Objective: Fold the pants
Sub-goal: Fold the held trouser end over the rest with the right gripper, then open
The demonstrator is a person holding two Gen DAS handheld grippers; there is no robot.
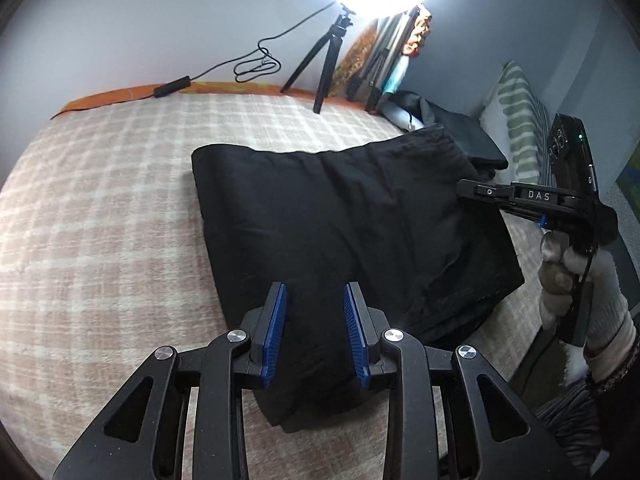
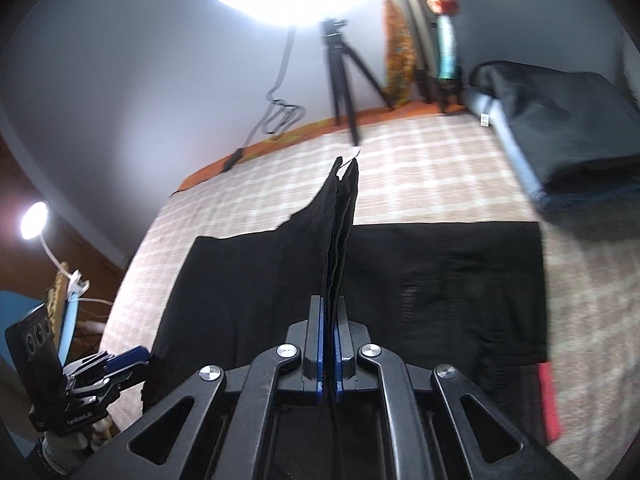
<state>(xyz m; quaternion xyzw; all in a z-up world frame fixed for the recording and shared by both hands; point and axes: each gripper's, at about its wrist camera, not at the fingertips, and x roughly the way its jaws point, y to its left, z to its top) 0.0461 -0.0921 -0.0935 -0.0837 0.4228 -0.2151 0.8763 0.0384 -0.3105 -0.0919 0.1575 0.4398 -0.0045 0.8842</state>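
Observation:
Black pants (image 1: 352, 220) lie folded on a beige checked blanket (image 1: 100, 208). My left gripper (image 1: 315, 300) is open, its blue pads over the near edge of the pants, holding nothing. My right gripper (image 2: 329, 312) is shut on a raised edge of the pants (image 2: 340, 232), which stands up in layered folds between the pads. The rest of the pants (image 2: 440, 280) lies flat below. The right gripper also shows in the left wrist view (image 1: 472, 190) at the pants' right side, held by a gloved hand. The left gripper shows in the right wrist view (image 2: 132, 356) at the lower left.
A ring light on a tripod (image 1: 332, 64) stands at the bed's far edge, its cable (image 1: 248, 64) along the wall. A dark folded pile (image 2: 560, 120) lies at the right, a striped pillow (image 1: 520, 120) behind it. A small lamp (image 2: 34, 220) glows on the left.

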